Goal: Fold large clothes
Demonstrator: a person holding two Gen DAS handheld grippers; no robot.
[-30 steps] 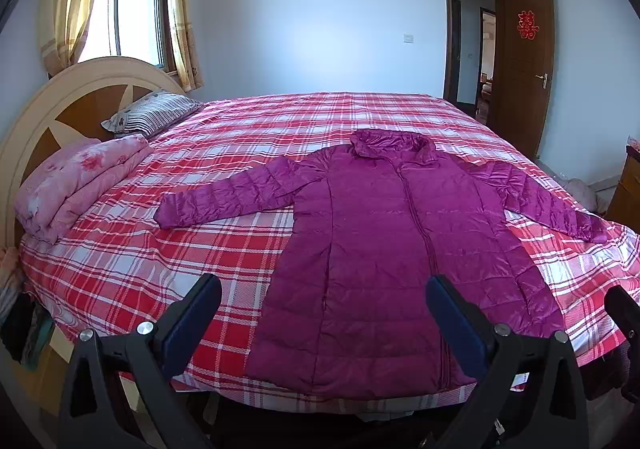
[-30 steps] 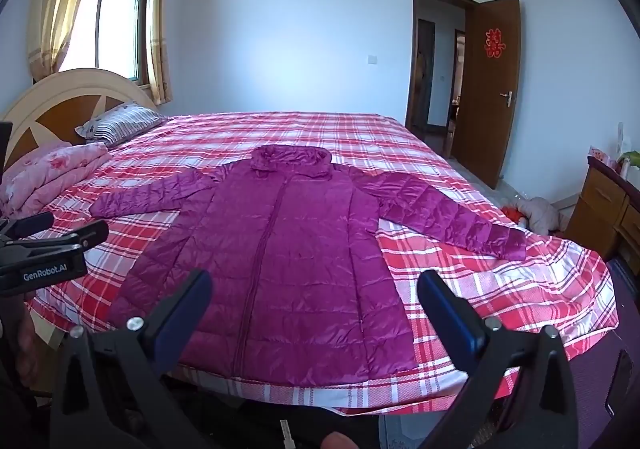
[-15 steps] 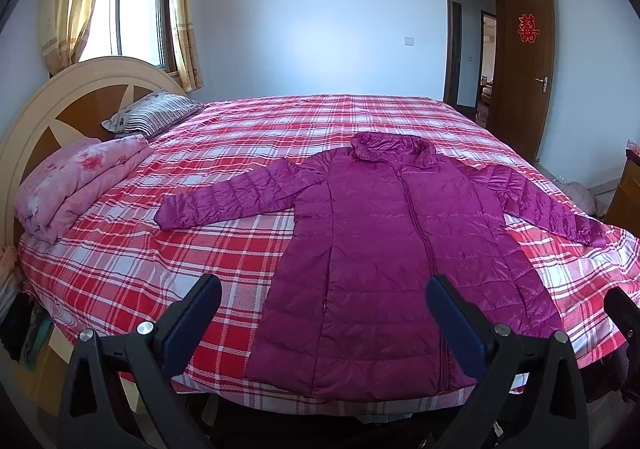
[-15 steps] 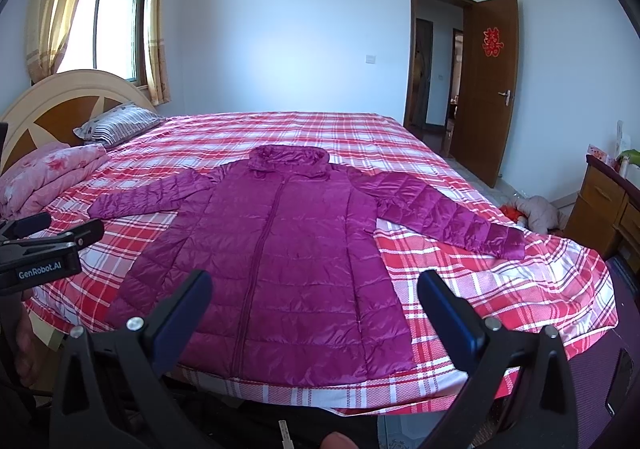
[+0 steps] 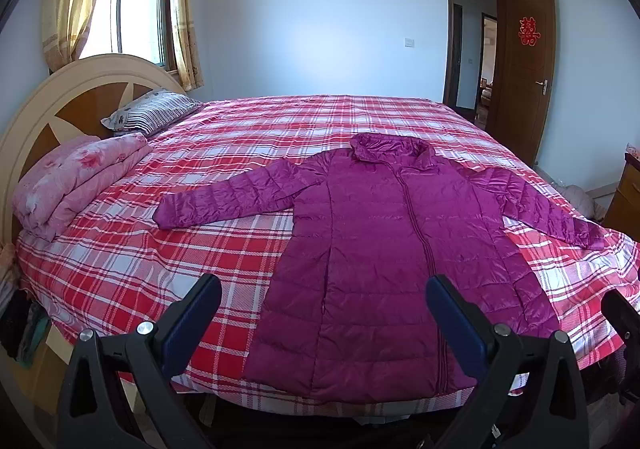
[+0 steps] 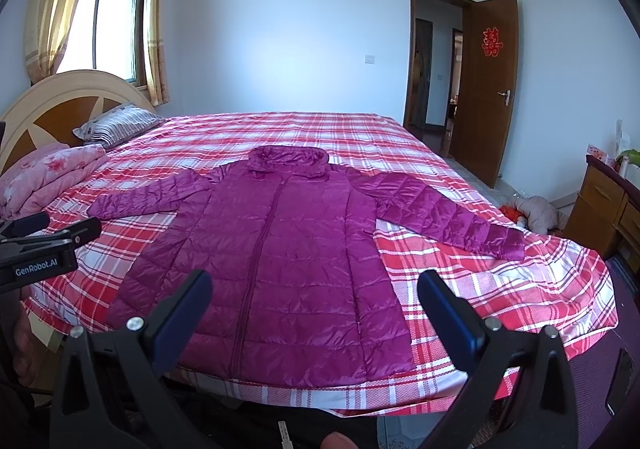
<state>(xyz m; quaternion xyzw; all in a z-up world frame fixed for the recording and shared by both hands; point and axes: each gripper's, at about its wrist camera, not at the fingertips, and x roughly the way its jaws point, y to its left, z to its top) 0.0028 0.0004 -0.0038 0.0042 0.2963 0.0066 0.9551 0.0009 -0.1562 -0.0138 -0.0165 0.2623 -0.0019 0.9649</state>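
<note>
Jacket [image 5: 384, 249] flat on plaid bed [image 5: 160, 249] | quilt [image 5: 76, 177], pillow [image 5: 152, 115] by headboard | both tools [image 5: 323, 303] [image 6: 314, 299] agape, empty

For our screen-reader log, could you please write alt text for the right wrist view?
A purple puffer coat lies flat, sleeves spread, on a red plaid bed. The open right hand-held gripper hovers at its hem, holding nothing; the left hand-held gripper shows at the frame's left edge.

Striped pillow [image 5: 154, 114] beside folded pink quilt [image 5: 76, 179] on plaid bedspread [image 5: 168, 249].
</note>
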